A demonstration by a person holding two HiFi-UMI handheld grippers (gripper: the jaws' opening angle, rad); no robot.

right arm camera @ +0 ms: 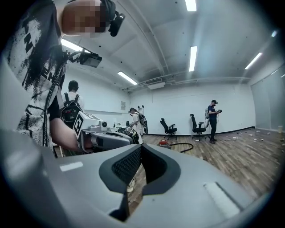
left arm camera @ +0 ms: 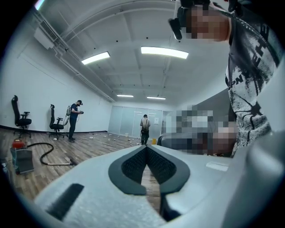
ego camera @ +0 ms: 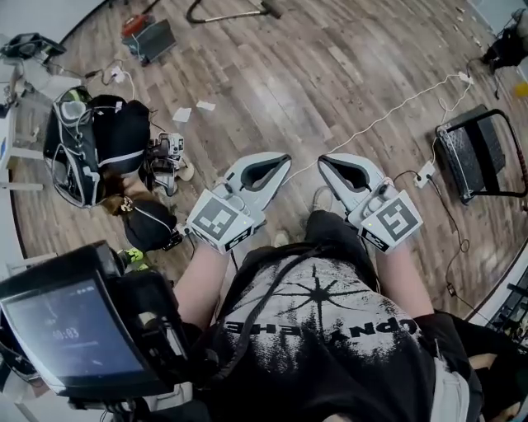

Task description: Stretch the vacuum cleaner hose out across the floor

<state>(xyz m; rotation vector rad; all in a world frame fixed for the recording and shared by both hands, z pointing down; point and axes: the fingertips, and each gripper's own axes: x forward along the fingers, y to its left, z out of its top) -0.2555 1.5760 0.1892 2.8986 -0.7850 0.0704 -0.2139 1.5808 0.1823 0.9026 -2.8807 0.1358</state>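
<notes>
**Both tongs closed and empty; hose coiled far across the floor**

*Head view.* The left tongs (ego camera: 283,159) and right tongs (ego camera: 323,161) are carried level and side by side, each with its jaws together on nothing. This suggests an approach rather than a grasp. The vacuum cleaner hose (ego camera: 231,11) lies looped on the wood-plank floor (ego camera: 330,74), well apart from both tongs. A red canister (ego camera: 136,25) sits just left of the hose. A white cable (ego camera: 388,111) trails nearer the person than the hose.

*Left gripper view.* The jaw tips meet, with nothing between them. The hose (left arm camera: 49,153) curls on the floor far beyond them, and two office chairs (left arm camera: 21,119) stand against the wall behind the hose.

*Right gripper view.* The jaws are likewise closed and empty, with the hose (right arm camera: 180,146) far ahead. The room is open and white-walled, lit by ceiling strips, and paper scraps lie scattered on the boards around the hose.
</notes>
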